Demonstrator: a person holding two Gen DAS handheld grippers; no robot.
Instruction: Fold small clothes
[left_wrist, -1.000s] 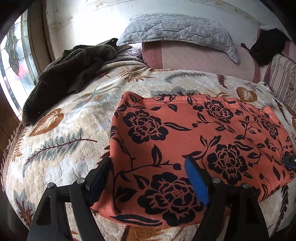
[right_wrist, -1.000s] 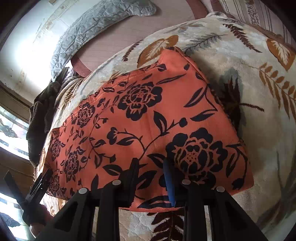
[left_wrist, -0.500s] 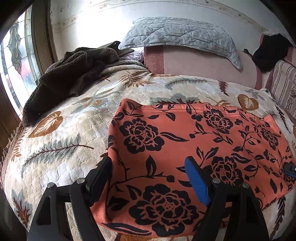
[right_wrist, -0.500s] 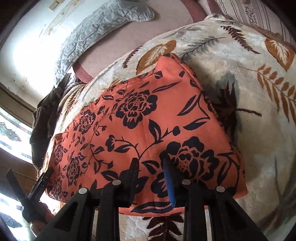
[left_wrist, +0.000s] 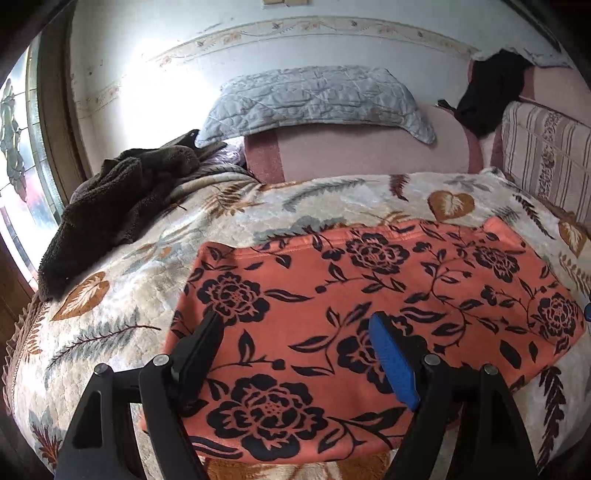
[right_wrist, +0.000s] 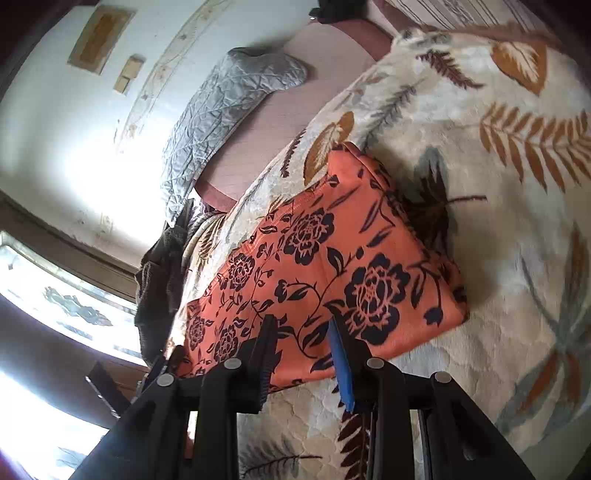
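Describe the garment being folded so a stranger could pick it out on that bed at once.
Start from the bed's cream leaf-print blanket. On its near part, in front of the pink headboard, lies a flat orange cloth below both open grippers. It alone is bright orange with black roses and vines, unlike the dark brown fleece heaped by the window and the grey quilted pillow.

No readable text is being shown in either view.

Only patterns are being displayed: black flowers are being carried by the orange cloth (left_wrist: 369, 295), leaves and ferns by the bed cover (left_wrist: 122, 295), and a faint vine border by the wall (left_wrist: 295, 29). Two small plaques on the wall (right_wrist: 99, 37) are being seen too blurred for any lettering to be made out. No label, brand or number is being shown.
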